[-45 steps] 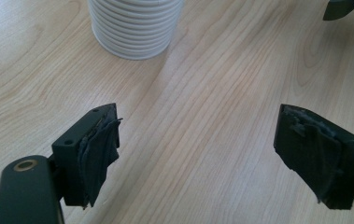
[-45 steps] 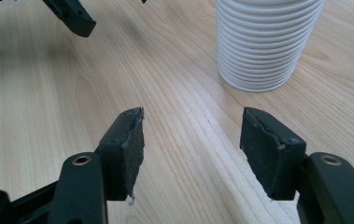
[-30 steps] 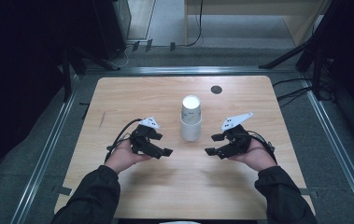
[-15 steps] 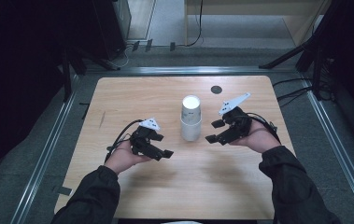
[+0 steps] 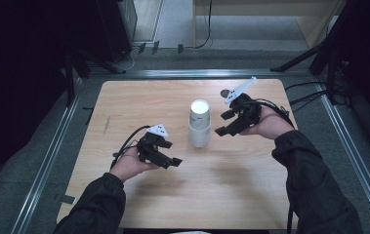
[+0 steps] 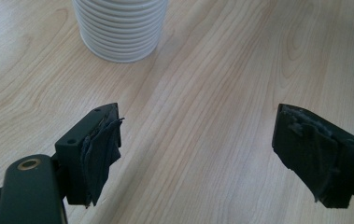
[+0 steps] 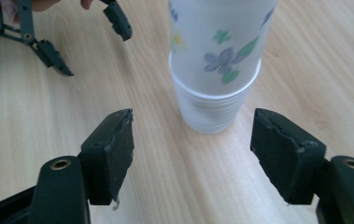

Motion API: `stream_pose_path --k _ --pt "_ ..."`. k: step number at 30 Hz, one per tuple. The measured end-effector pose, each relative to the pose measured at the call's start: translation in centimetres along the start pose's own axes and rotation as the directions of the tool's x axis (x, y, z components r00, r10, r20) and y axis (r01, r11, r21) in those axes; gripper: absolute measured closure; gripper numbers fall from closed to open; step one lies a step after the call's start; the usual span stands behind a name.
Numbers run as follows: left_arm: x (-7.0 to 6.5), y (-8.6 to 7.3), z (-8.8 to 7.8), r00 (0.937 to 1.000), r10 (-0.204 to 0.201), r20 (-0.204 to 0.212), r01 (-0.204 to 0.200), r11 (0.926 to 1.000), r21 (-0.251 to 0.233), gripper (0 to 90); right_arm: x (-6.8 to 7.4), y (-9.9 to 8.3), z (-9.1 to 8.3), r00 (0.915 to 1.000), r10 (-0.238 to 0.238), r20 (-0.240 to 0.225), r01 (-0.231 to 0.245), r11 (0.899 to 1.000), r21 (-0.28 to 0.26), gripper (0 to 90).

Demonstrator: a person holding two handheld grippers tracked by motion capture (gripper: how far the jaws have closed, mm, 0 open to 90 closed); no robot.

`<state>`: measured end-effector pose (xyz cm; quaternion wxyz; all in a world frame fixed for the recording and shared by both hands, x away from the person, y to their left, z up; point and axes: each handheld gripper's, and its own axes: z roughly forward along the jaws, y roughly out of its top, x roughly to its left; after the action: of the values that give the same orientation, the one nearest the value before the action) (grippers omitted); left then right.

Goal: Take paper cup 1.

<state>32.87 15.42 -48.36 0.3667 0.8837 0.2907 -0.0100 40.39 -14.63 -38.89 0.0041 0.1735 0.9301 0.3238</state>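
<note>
— Where's the stack of cups [image 5: 199, 124] from where you stand?

— Upright near the middle of the wooden table [image 5: 138, 105], a little toward the far side. The top cup is frosted with small flower prints, and it sits nested in ribbed white ones below it.

— And the two hands?

— One on each side of it. The left hand-held gripper [image 5: 169, 161] is low over the table, nearer the person, down and to the left of the stack, well short of touching it. Its jaws are spread with only bare wood between them; in the left gripper view the ribbed base of the stack [image 6: 118, 28] stands ahead of the gripper [image 6: 198, 156], off to one side.

— The right one?

— The right hand-held gripper [image 5: 224, 124] is held up beside the stack on its right, pointing toward it and close, but apart from it. Its jaws have just been opening and now stand parted, with nothing between the pads. In the right gripper view the stack [image 7: 219, 60] stands just beyond the gripper [image 7: 193, 147], and the other gripper [image 7: 88, 44] shows farther off at the top left.

— Anything else on the table?

— A small dark round spot [image 5: 224, 92] near the far edge, behind the right hand. I cannot tell what it is.
</note>
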Motion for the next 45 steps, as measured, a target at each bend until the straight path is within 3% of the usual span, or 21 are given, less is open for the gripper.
stream_pose_path --k 13,22,31,45 --pt "0.2 -0.1 -0.2 0.9999 -0.009 0.015 0.009 0.9999 -0.013 15.9 -1.5 3.6 1.5 0.9992 -0.039 -0.008 0.039 0.996 0.075 24.9" --pt "0.2 -0.1 -0.1 0.9998 -0.007 0.02 0.007 0.9999 -0.011 15.9 -1.6 5.3 2.6 0.9982 -0.059 -0.013 0.06 0.992 0.115 22.6" --pt "0.3 -0.1 -0.3 0.9998 -0.001 0.019 0.002 0.9999 -0.012 15.9 -1.2 6.6 3.4 0.9965 -0.08 -0.022 0.082 0.99 0.117 22.2" --pt "0.2 -0.3 -0.3 0.9999 0.005 0.014 -0.005 0.9999 -0.009 15.9 -1.2 7.7 3.6 0.9975 -0.07 -0.005 0.07 0.989 0.131 33.0"
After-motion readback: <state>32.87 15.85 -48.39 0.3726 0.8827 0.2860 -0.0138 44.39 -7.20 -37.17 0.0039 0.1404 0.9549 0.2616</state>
